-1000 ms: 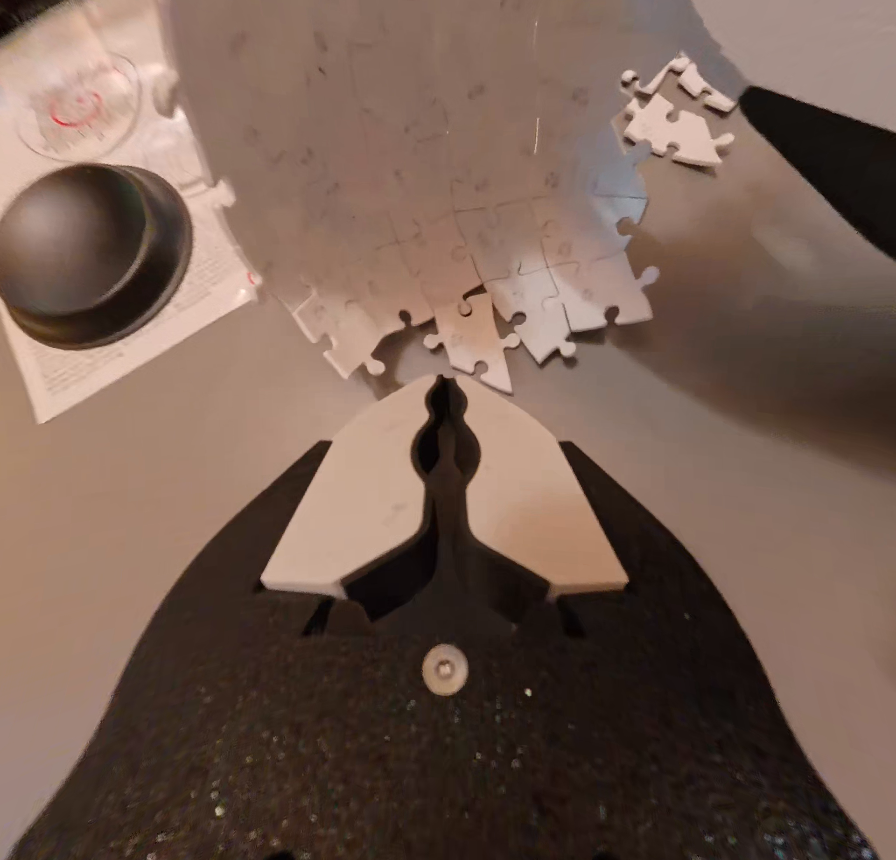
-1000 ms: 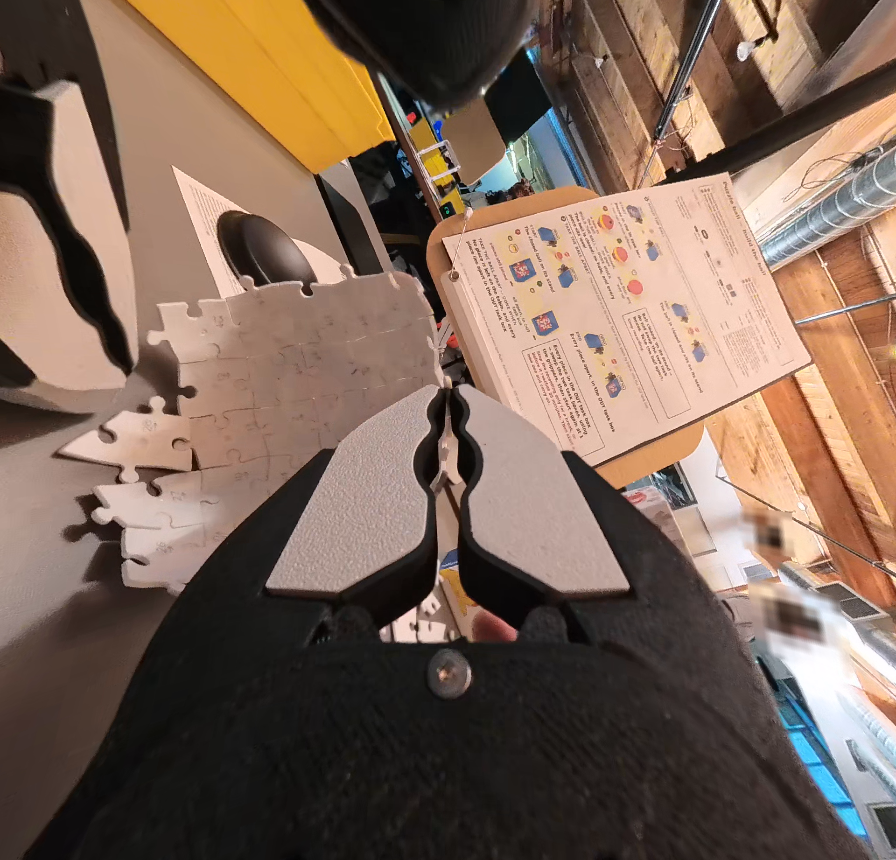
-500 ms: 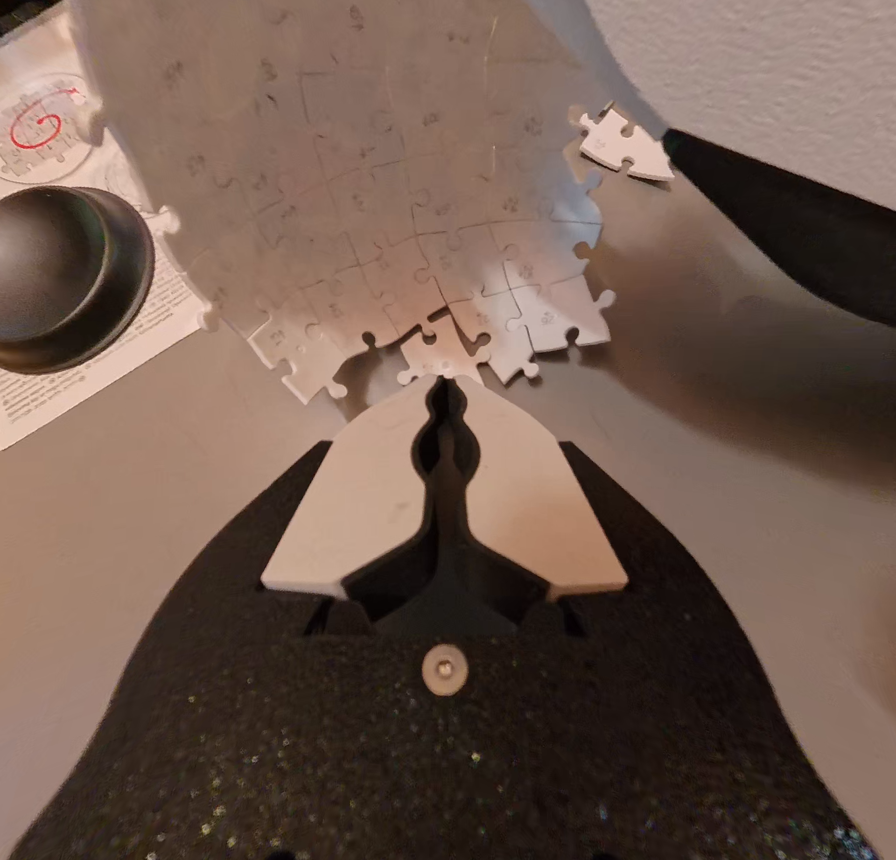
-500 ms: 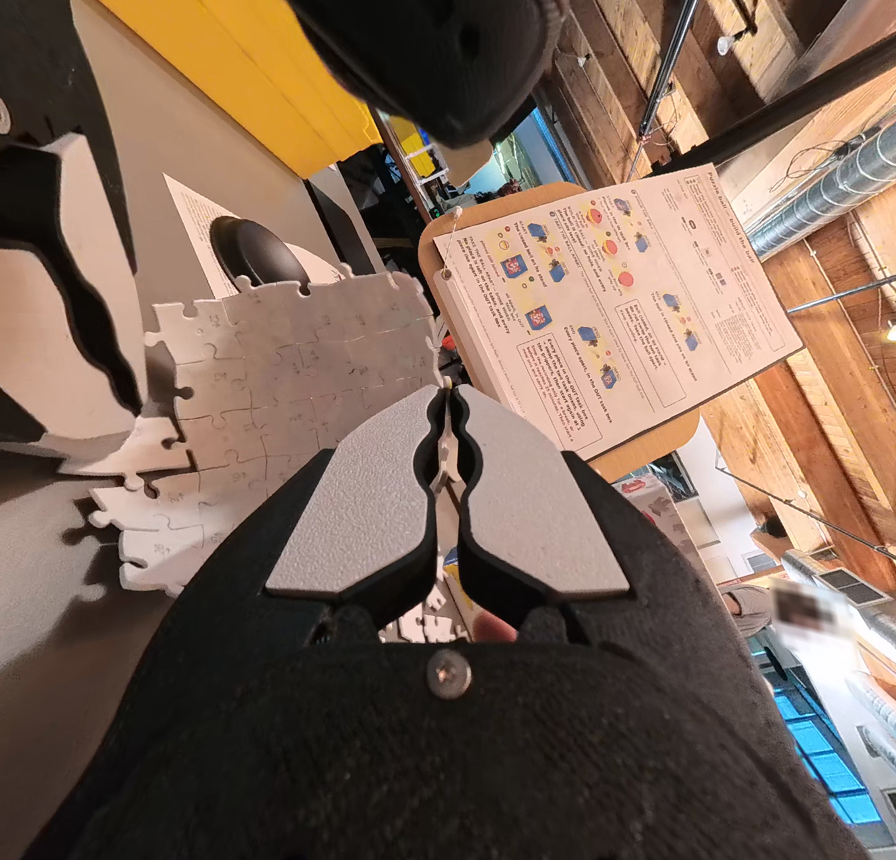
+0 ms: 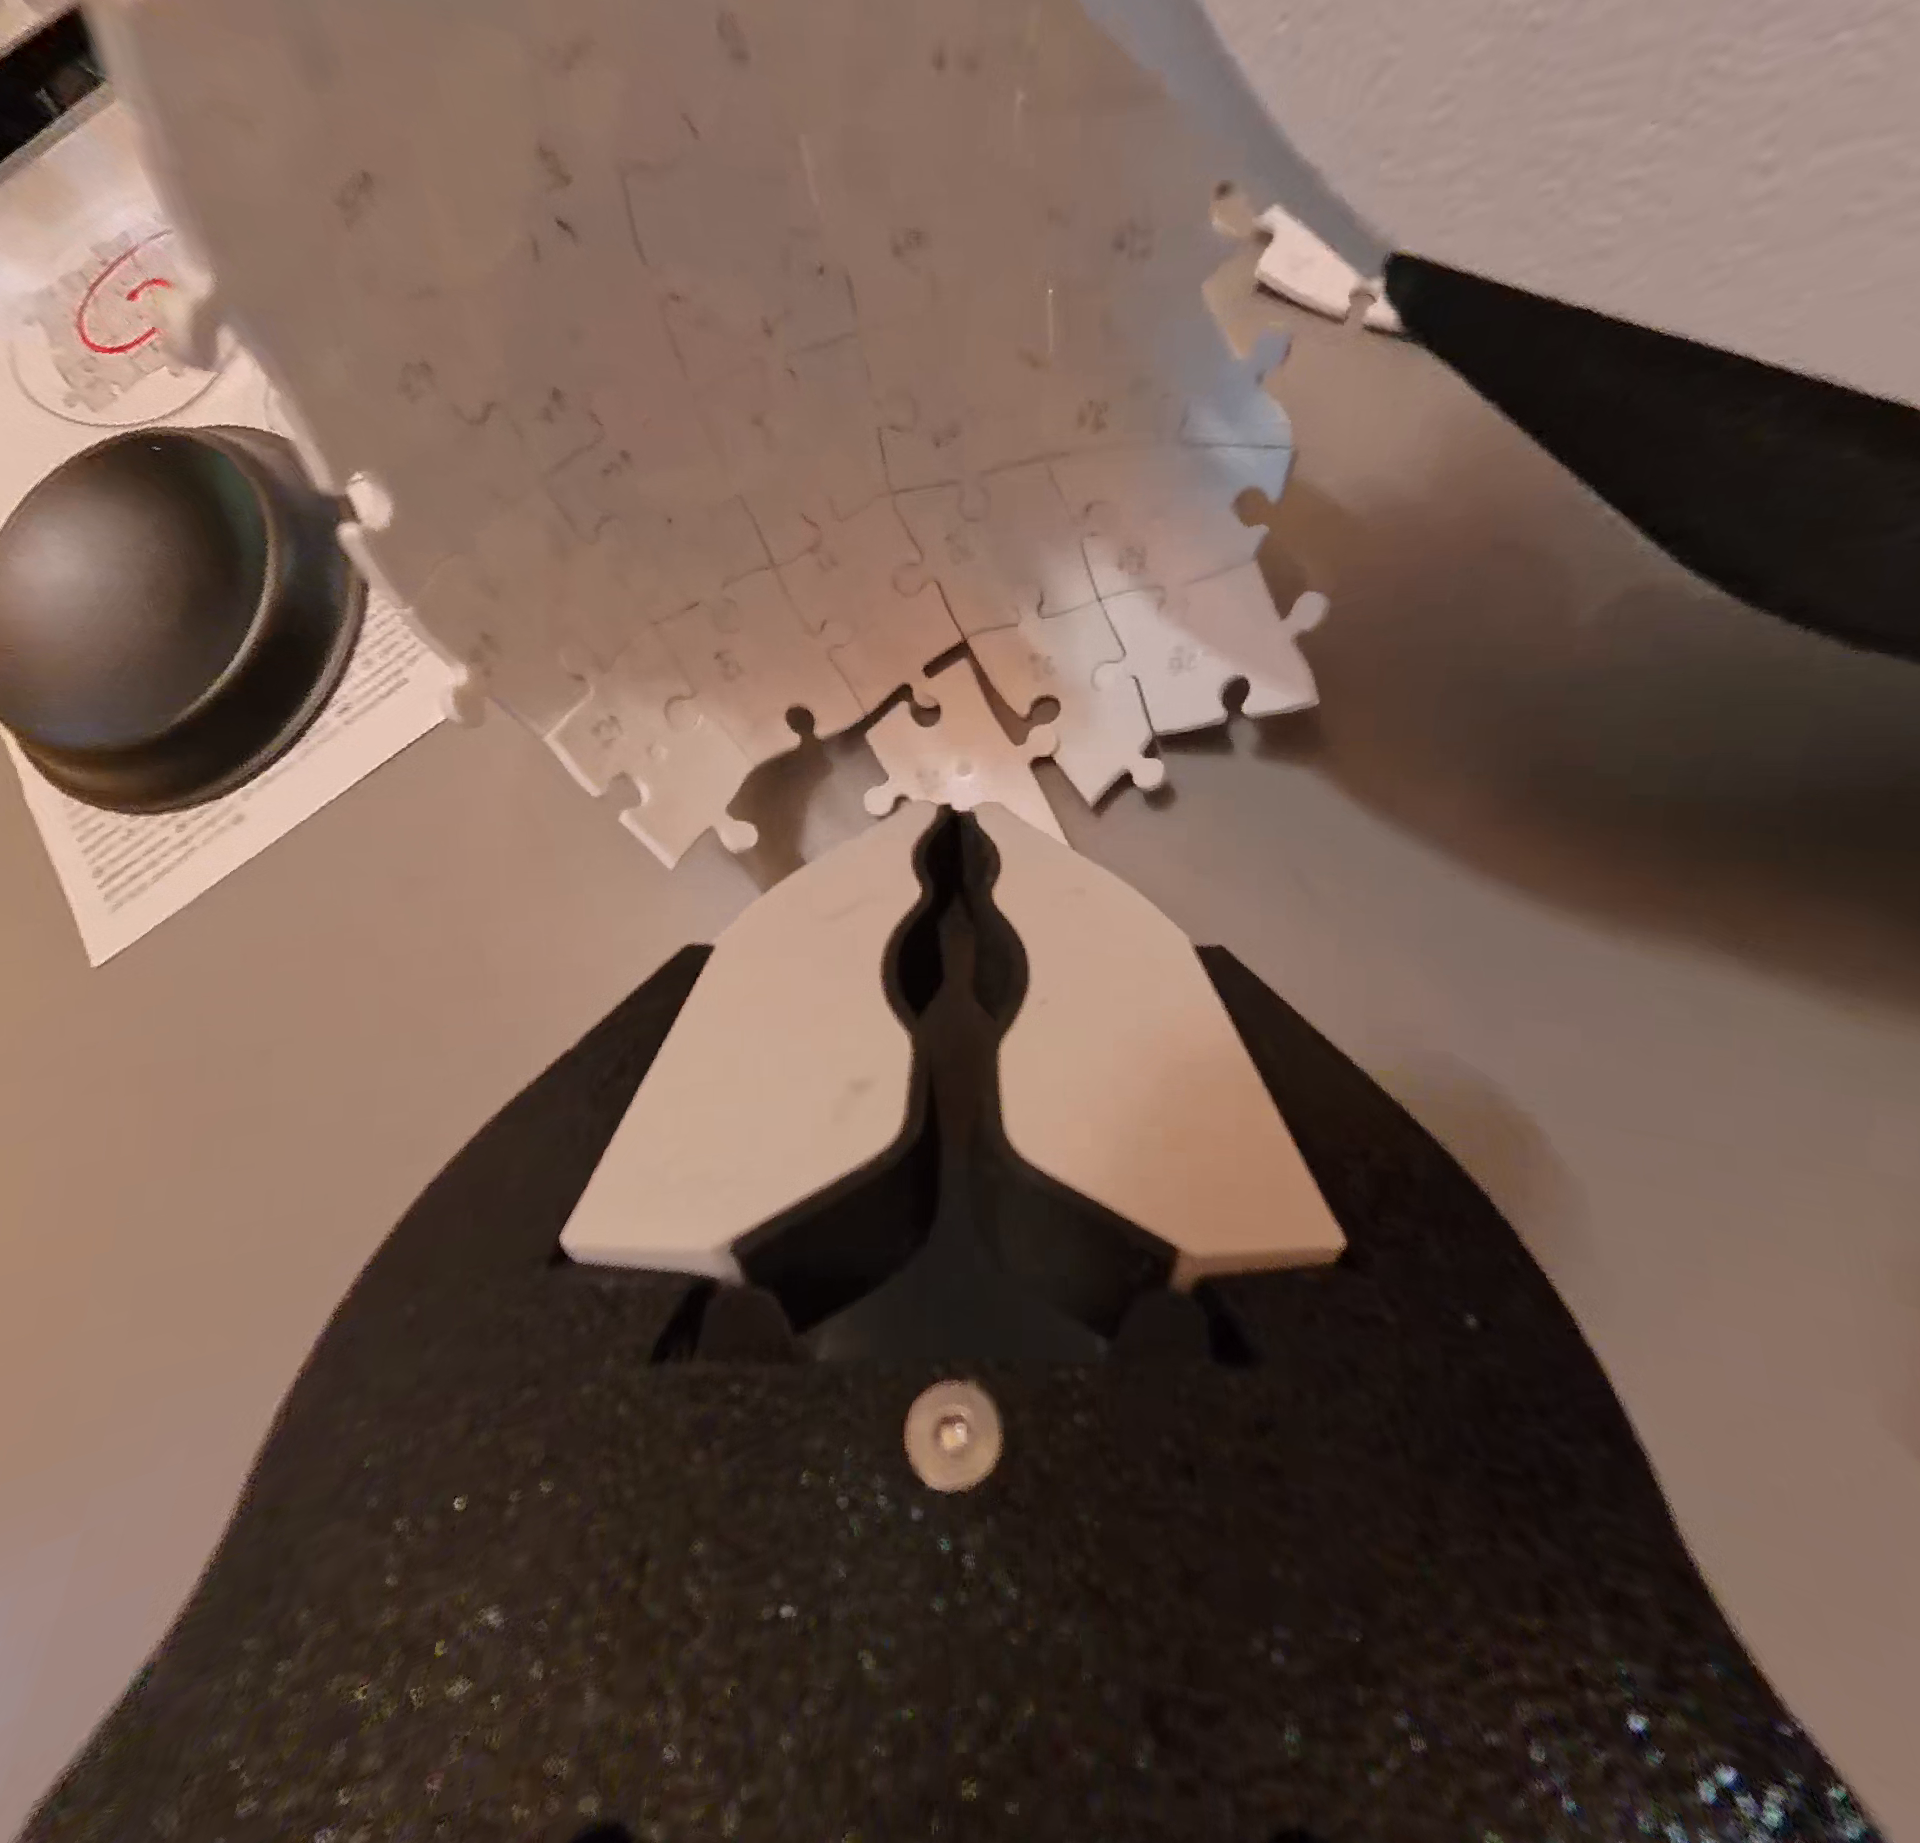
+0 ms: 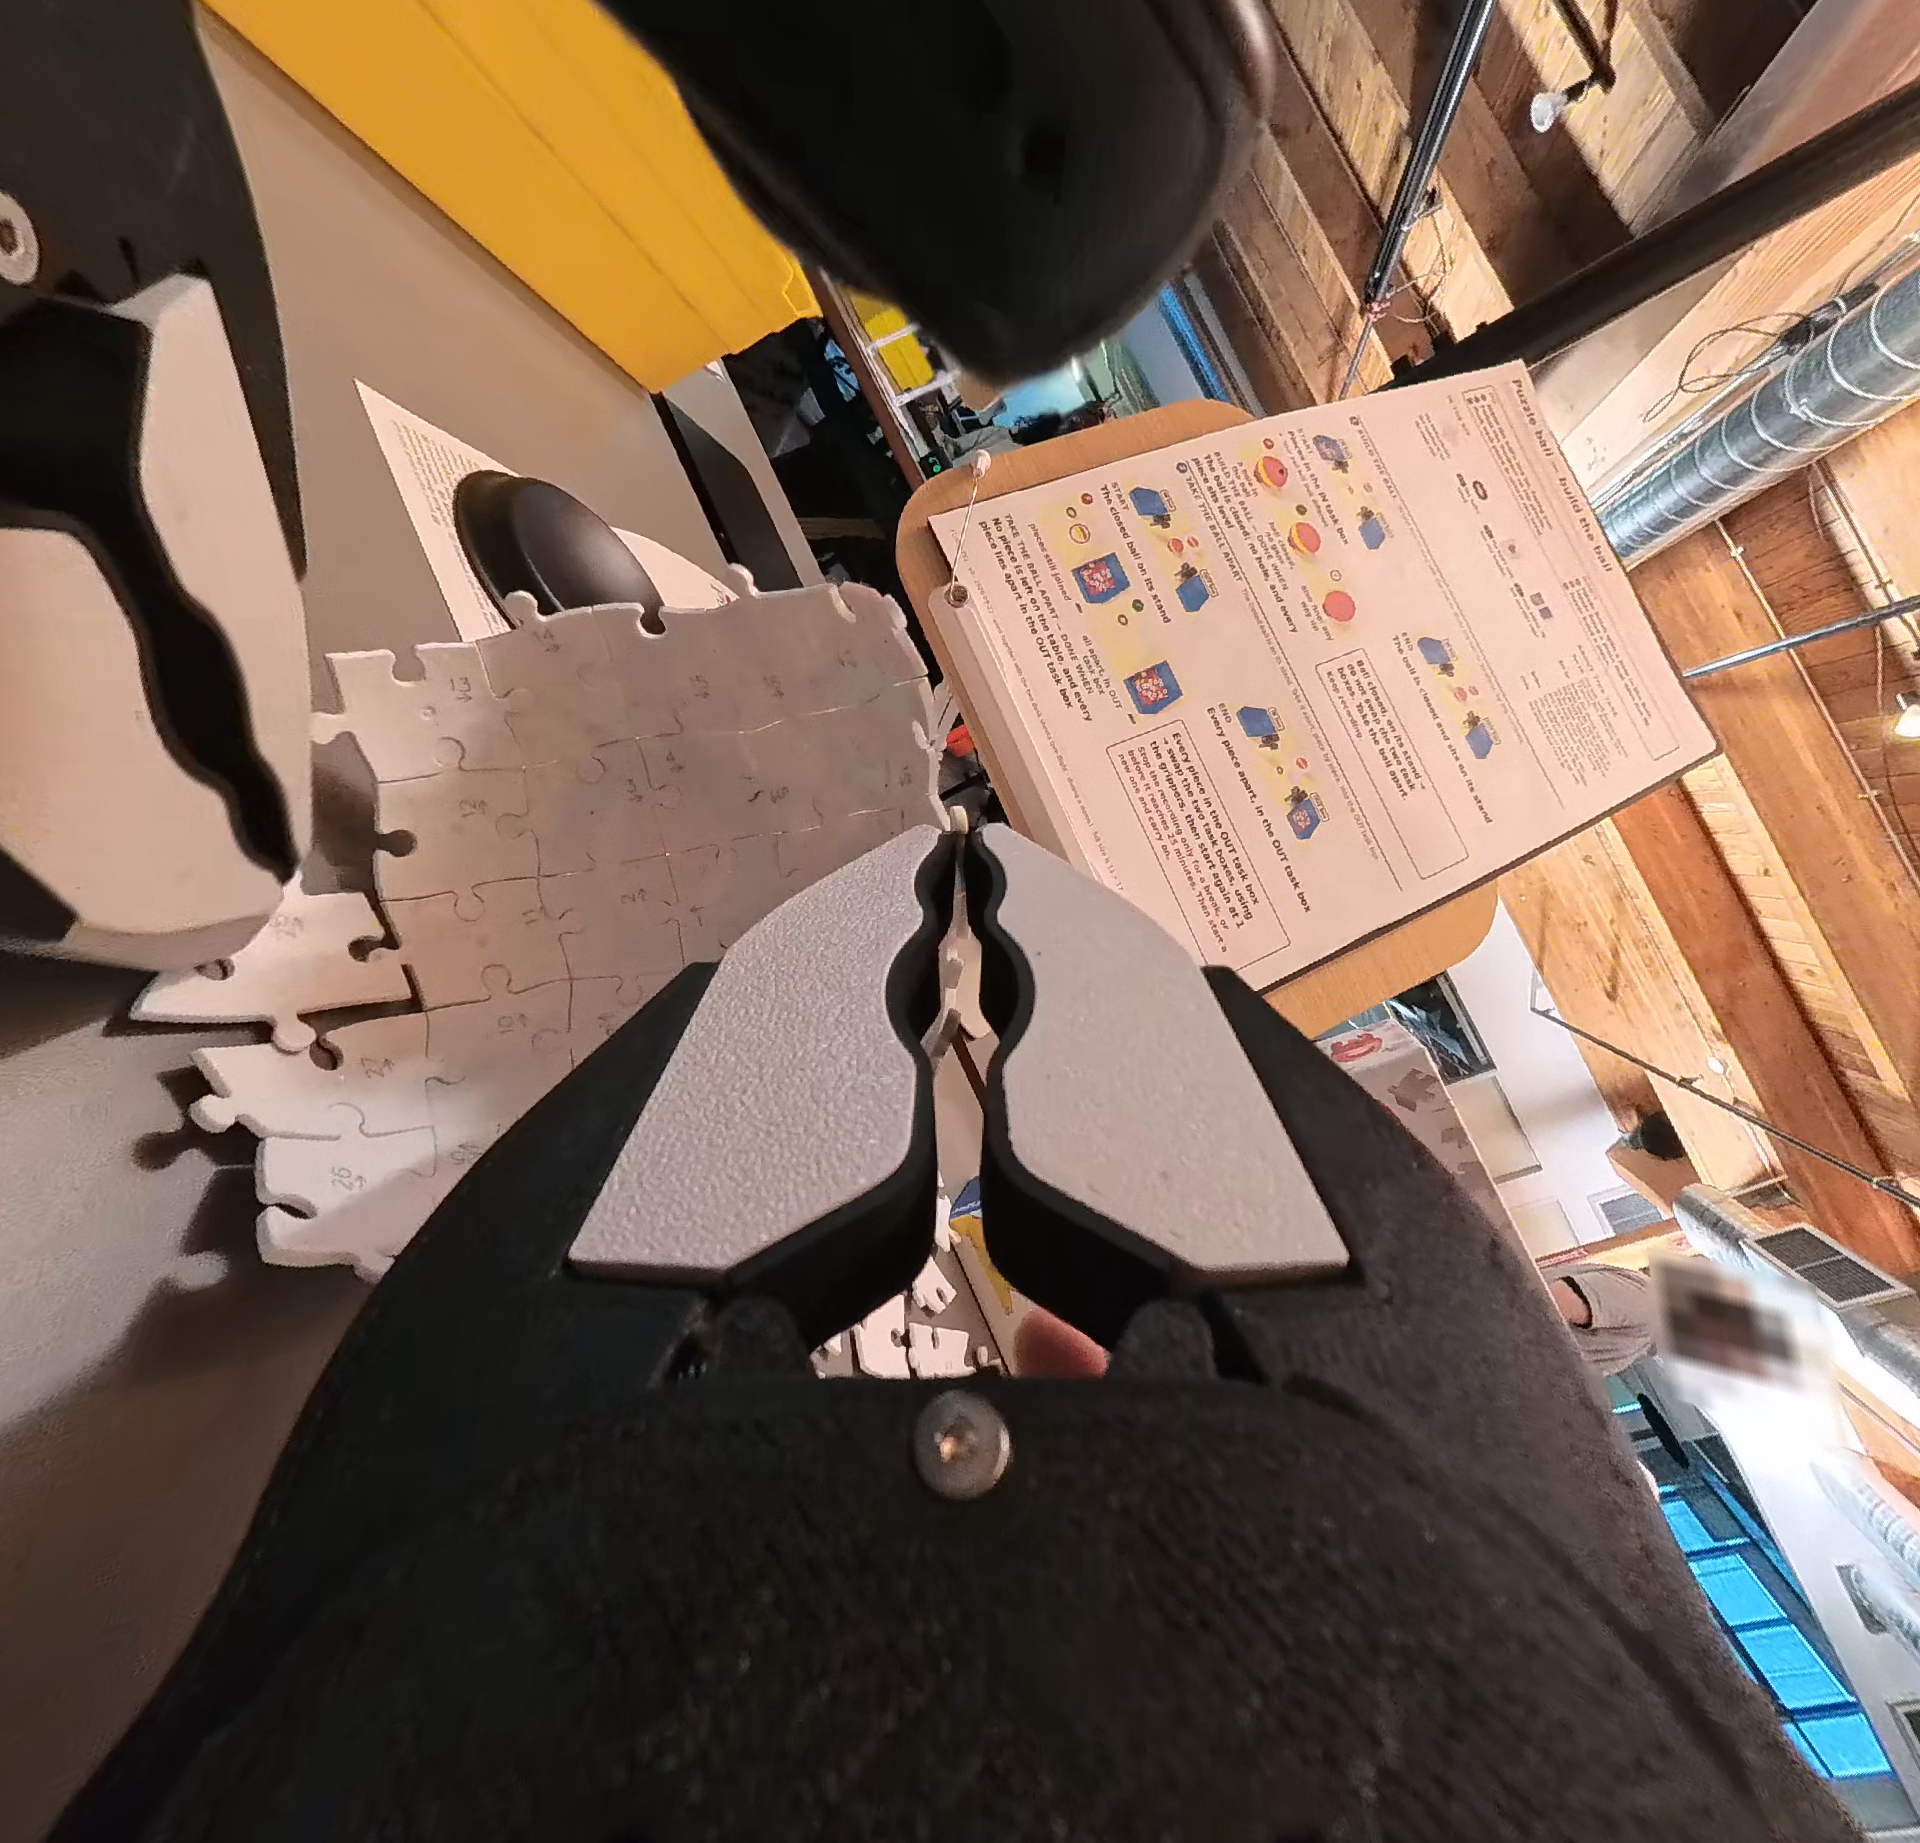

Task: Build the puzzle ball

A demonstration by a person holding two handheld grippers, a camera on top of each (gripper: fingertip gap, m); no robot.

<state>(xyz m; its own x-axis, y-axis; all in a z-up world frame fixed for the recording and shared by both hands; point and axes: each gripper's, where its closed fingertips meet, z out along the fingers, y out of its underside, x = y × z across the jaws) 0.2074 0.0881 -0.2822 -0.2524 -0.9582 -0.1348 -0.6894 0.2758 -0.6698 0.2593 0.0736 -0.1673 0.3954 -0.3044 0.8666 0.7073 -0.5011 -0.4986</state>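
Since the earlier frames, the curved puzzle shell has been brought closer to the left tongs, and a single white piece has been pushed up against its lower edge; in the left wrist view the loose pieces by the right tongs have slid nearer the shell's right edge.

Nearest in the left wrist view, the left tongs are seen pressed together on that single piece, whose lower part is hidden behind the fingertips. Its upper tabs are seated in a notch of the shell's bottom row, though whether they are fully locked cannot be made out. Numbers pencilled on the shell's inner face are blurred.

In the right wrist view, the right tongs are clamped on the shell's thin rim, seen edge-on between the fingers. One shell is counted, held off the grey desk by both tongs.

Farther off, one black domed stand rests on one printed sheet, partly covered by the shell. One loose piece shows at the shell's right edge, cut off by the dark body of the right tongs. One clipboard with an instruction sheet stands beyond.
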